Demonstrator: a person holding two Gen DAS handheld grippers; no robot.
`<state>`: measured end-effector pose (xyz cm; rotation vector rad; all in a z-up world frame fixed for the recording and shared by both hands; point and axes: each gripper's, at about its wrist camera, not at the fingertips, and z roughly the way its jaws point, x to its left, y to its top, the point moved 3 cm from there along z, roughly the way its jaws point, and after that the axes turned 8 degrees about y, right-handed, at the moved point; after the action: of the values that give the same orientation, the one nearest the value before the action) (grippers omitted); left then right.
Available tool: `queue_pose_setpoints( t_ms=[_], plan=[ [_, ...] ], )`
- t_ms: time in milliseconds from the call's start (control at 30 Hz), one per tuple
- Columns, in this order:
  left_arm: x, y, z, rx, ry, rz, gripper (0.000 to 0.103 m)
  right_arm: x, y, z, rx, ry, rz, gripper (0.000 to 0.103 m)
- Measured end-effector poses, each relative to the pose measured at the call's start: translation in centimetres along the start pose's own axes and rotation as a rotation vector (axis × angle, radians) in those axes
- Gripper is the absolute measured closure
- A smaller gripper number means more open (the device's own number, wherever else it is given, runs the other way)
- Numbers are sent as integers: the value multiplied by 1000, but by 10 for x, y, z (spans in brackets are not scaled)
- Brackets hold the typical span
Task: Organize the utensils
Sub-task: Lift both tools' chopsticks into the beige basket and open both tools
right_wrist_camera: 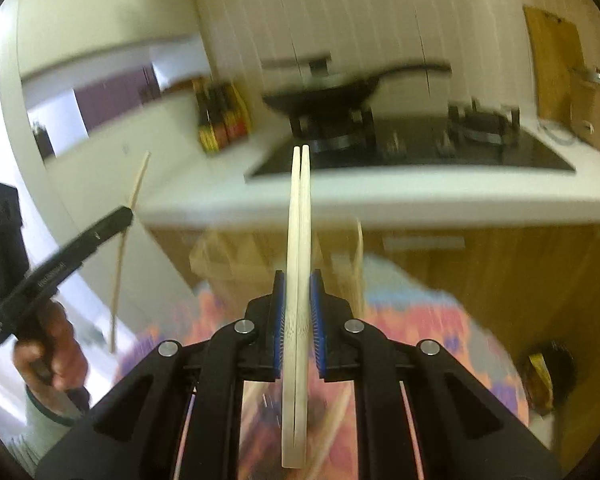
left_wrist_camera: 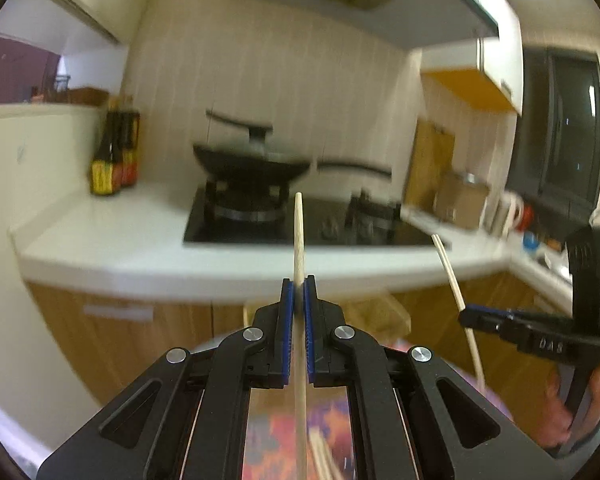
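In the left wrist view my left gripper (left_wrist_camera: pixel 299 284) is shut on a single wooden chopstick (left_wrist_camera: pixel 299 236) that sticks up past the blue pads. My right gripper (left_wrist_camera: pixel 466 316), at the right, pinches pale chopsticks (left_wrist_camera: pixel 450 272). The right wrist view shows my right gripper (right_wrist_camera: pixel 298 276) shut on a pair of pale chopsticks (right_wrist_camera: pixel 300 208) lying side by side. At the left, a hand holds my left gripper (right_wrist_camera: pixel 126 214) with its thin chopstick (right_wrist_camera: pixel 138 184). More chopsticks (right_wrist_camera: pixel 336 412) lie blurred on a colourful cloth (right_wrist_camera: pixel 440 320) below.
A white counter (left_wrist_camera: pixel 120 236) carries a black hob (left_wrist_camera: pixel 244 228) with a wok (left_wrist_camera: pixel 252 164) and dark sauce bottles (left_wrist_camera: pixel 114 160). A cutting board (left_wrist_camera: pixel 430 160) and a pot (left_wrist_camera: pixel 462 196) stand at the right. A blurred pale container (right_wrist_camera: pixel 236 256) sits beyond the cloth.
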<state>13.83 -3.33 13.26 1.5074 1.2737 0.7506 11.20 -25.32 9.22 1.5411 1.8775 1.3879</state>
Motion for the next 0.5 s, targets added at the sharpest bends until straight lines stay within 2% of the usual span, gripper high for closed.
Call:
queue_pose_setpoints(
  t_ms=[133,300,500],
  plan=[
    [1,21,18,-71,-50,-44,100,-5,39,12,-147,24,5,93],
    [1,33,46,-158,-54,-65,100,-16,69,30,-282,-34,-11,93],
    [7,32,80,-190,-42,-91,100,-29,72,63,-309,-109,-67,93]
  ],
)
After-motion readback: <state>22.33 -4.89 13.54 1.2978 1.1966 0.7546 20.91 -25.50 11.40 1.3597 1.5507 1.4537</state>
